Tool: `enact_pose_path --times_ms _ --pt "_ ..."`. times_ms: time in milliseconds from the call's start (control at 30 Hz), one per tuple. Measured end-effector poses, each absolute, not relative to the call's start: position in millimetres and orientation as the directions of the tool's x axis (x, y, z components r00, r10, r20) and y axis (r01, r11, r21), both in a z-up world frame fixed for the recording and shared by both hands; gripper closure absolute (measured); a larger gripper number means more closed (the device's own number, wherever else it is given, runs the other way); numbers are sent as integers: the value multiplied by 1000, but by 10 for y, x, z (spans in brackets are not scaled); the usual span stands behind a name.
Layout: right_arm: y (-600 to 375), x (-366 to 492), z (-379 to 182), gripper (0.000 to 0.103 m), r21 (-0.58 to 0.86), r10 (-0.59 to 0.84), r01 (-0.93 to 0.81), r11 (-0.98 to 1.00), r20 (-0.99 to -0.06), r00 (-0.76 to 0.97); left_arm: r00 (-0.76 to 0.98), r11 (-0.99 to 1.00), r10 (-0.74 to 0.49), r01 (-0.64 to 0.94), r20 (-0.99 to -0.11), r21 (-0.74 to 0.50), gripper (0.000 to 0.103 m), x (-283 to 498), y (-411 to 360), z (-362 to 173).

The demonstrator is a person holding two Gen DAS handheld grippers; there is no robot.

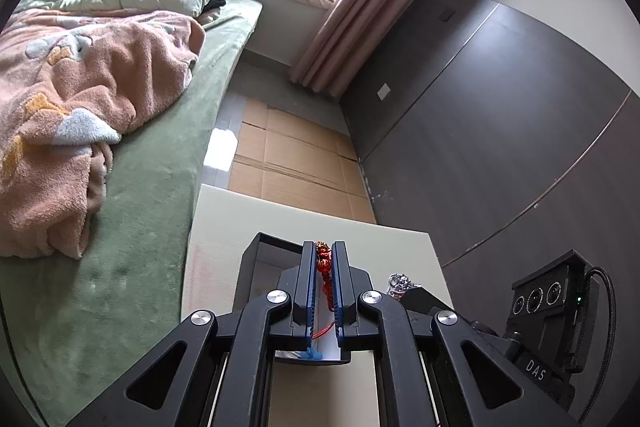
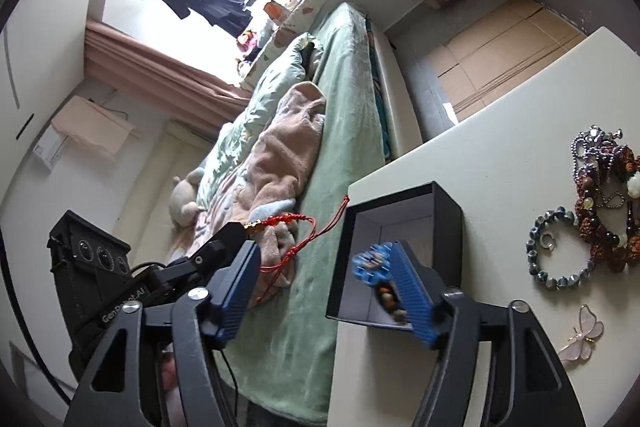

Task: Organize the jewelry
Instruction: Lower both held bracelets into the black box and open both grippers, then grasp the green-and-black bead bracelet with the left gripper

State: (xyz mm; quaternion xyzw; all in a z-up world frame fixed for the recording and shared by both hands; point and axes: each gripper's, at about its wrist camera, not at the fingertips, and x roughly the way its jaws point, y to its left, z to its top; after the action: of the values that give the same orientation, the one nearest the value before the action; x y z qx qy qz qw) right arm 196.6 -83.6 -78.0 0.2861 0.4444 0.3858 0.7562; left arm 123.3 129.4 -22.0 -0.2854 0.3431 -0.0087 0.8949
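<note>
My left gripper point(image 1: 324, 251) is shut on a red bead bracelet point(image 1: 323, 263) with a gold charm and red cords, held over the open black box point(image 1: 256, 255). In the right wrist view the left gripper's tip point(image 2: 236, 229) holds the red bracelet point(image 2: 284, 219) left of the black box point(image 2: 444, 223), with its cords hanging. My right gripper point(image 2: 320, 259) is open and empty, its right finger point(image 2: 412, 291) over the box. A blue piece and small beads point(image 2: 386, 297) lie inside the box. A pile of bracelets point(image 2: 600, 195), a grey bead bracelet point(image 2: 560, 255) and a butterfly brooch point(image 2: 582, 337) lie on the white table point(image 2: 500, 147).
A bed with a green sheet point(image 1: 160, 187) and a pink blanket point(image 1: 80, 107) runs along the table's left side. Cardboard point(image 1: 296, 155) covers the floor beyond the table. A dark panelled wall point(image 1: 500, 127) stands to the right. A silver jewelry piece point(image 1: 400, 283) sits right of the left gripper.
</note>
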Motion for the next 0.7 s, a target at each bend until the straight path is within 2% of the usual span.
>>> enact_pose_path --times_ms 167,267,300,333,367,400,433,533,700 --pt "-1055 2010 -737 32 765 811 -300 570 -463 358 720 844 -257 -157 -644 -513 96 1400 1179 -351" --pt "-1207 2015 -735 32 772 802 -276 573 -459 381 647 855 -245 -207 -723 -475 91 1539 1151 -517" --pt "-1261 2009 -735 32 779 804 -268 568 -453 385 627 854 -238 -228 -741 -468 79 1561 1160 -573" --pt "-1314 2002 -732 32 784 804 -261 564 -447 392 625 850 -233 -241 -745 -468 61 1557 1173 -595" --pt "-1347 1989 -723 32 785 802 -258 563 -443 401 629 847 -226 -250 -744 -469 50 1547 1185 -595" --pt "-1386 1979 -711 32 784 797 -254 567 -443 410 640 843 -218 -257 -737 -472 33 1526 1199 -575" --pt "-1430 1970 -701 32 783 792 -249 570 -443 419 657 841 -206 -260 -725 -475 27 1495 1208 -541" --pt "-1561 1950 -689 32 785 784 -235 573 -441 437 681 846 -165 -275 -714 -457 27 1428 1194 -470" --pt "-1829 1923 -672 32 772 752 -205 602 -461 471 667 852 -173 -268 -725 -450 27 1462 1064 -491"
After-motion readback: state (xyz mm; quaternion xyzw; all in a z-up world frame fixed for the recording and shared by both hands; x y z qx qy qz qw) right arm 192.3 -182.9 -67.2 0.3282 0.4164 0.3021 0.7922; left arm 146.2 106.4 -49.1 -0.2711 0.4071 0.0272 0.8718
